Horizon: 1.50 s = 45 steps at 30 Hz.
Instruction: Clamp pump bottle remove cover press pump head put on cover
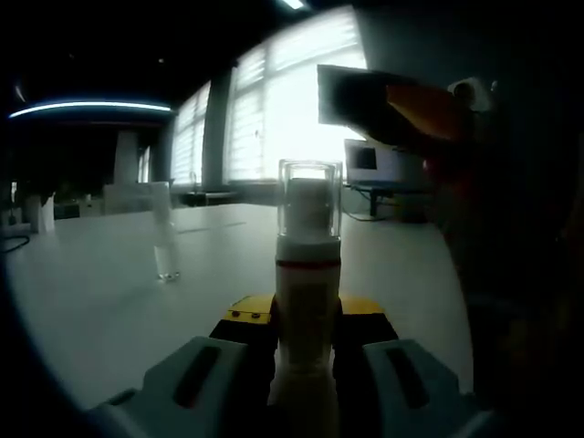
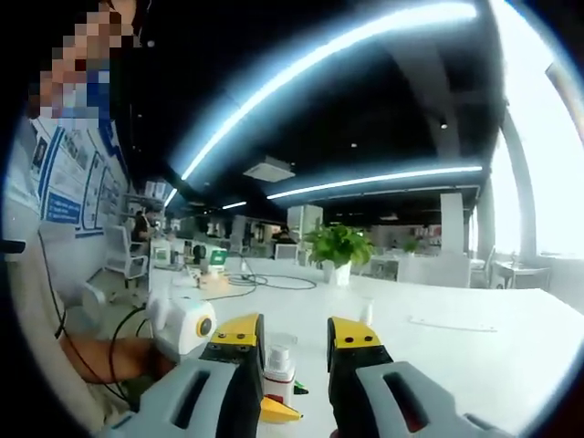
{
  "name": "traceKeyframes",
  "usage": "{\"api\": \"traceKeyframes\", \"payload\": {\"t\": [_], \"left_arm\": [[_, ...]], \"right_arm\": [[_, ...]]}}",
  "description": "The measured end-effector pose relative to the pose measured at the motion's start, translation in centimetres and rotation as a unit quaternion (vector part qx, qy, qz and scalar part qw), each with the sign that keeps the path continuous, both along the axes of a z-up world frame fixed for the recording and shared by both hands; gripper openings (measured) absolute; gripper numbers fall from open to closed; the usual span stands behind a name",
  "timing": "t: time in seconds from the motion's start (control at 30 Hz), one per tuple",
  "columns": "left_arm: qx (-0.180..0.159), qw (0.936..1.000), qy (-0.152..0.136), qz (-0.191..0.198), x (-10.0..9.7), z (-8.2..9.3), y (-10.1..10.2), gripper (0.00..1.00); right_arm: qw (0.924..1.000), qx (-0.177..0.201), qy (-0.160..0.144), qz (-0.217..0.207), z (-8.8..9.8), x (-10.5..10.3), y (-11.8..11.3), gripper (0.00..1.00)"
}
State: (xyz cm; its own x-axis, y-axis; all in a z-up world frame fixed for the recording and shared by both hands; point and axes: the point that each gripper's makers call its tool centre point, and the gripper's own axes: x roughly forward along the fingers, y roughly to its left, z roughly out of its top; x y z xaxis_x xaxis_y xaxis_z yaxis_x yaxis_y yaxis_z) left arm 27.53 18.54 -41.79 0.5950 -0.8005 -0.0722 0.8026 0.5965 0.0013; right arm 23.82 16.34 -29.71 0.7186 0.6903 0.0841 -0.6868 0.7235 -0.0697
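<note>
Between the left tool's pinching jaws stands the capped pump bottle; the right tool hangs spread above.

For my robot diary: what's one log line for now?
left gripper: shut on pump bottle | clear cover: on | right gripper: open

Left gripper view: low over the white counter, facing bright windows at upper centre, with the pump bottle pressed close to the lens at lower centre. Right gripper view: higher, facing across the same counter toward a potted plant at centre. Shared: the pump bottle, small between the claw jaws at lower centre, and the counter.
</note>
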Motion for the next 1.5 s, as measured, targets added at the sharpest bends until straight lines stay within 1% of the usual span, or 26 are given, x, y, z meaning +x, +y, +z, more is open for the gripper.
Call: {"api": "traceKeyframes", "payload": {"t": [0.07, 0.23, 0.3, 0.4, 0.83, 1.13, 1.33, 1.4, 1.5], "left_arm": [[0.000, 1.0000, 0.000, 0.000, 0.0, 0.0, 0.0, 0.14], [0.001, 1.0000, 0.000, 0.000, 0.0, 0.0, 0.0, 0.14], [0.001, 1.0000, 0.000, 0.000, 0.0, 0.0, 0.0, 0.14], [0.001, 1.0000, 0.000, 0.000, 0.0, 0.0, 0.0, 0.14], [0.001, 1.0000, 0.000, 0.000, -0.1, 0.0, 0.0, 0.14], [0.001, 1.0000, 0.000, -0.001, -0.1, -0.1, 0.0, 0.14], [0.002, 1.0000, -0.002, -0.002, -0.1, -0.1, -0.1, 0.14], [0.003, 1.0000, -0.002, -0.002, -0.1, -0.1, -0.1, 0.14], [0.003, 1.0000, -0.002, -0.002, -0.1, -0.1, -0.1, 0.14]], "right_arm": [[1.0000, -0.003, 0.003, 0.005, -0.2, 0.0, 0.6, 0.23], [0.9996, -0.016, 0.020, 0.014, -1.6, 0.5, 1.9, 0.23], [0.9995, -0.021, 0.021, 0.015, -2.0, 0.6, 2.4, 0.24], [0.9992, -0.025, 0.028, 0.013, -2.5, 1.0, 2.7, 0.24], [0.9983, -0.037, 0.046, 0.000, -3.7, 2.2, 3.9, 0.26], [0.9977, -0.034, 0.058, -0.002, -4.3, 2.6, 4.4, 0.27], [0.9973, -0.052, 0.051, -0.010, -4.9, 3.0, 4.8, 0.26], [0.9964, -0.066, 0.049, -0.018, -5.2, 3.2, 4.7, 0.25], [0.9971, -0.058, 0.049, -0.010, -5.0, 3.0, 5.0, 0.25]]}}
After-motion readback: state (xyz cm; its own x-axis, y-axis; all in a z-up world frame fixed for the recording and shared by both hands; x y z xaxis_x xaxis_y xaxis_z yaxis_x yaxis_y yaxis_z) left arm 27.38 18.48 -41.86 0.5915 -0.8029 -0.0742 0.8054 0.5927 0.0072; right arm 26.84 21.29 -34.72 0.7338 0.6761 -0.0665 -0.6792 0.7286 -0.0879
